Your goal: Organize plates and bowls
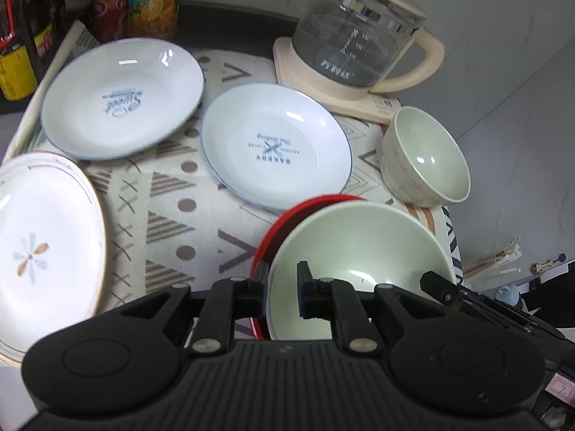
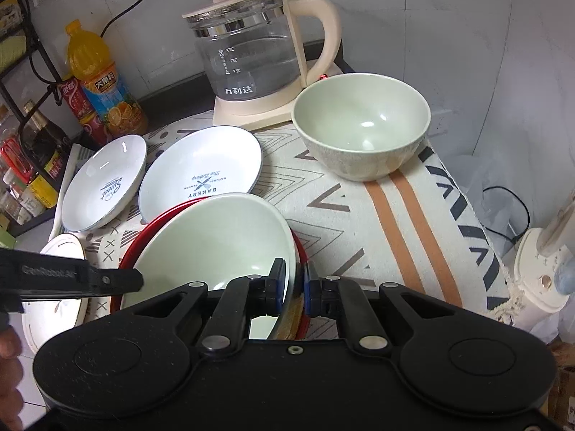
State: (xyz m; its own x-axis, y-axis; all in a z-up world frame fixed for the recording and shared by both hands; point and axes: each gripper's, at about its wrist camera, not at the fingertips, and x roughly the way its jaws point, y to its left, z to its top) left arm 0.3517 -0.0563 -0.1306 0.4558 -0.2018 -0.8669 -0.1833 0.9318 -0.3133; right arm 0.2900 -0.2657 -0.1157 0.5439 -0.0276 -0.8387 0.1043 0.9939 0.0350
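Through the left wrist view, the left gripper (image 1: 282,289) clamps the rim of the green bowl (image 1: 354,248) sitting in a red plate (image 1: 273,230). Through the right view, the right gripper (image 2: 294,289) pinches the opposite rim (image 2: 291,251); lifting level and together seems wise.

Both tongs (image 1: 282,289) (image 2: 295,289) are showing matte black ribbed housings, silver pivot screws, blue-edged finger pads (image 2: 278,283) and round side discs.
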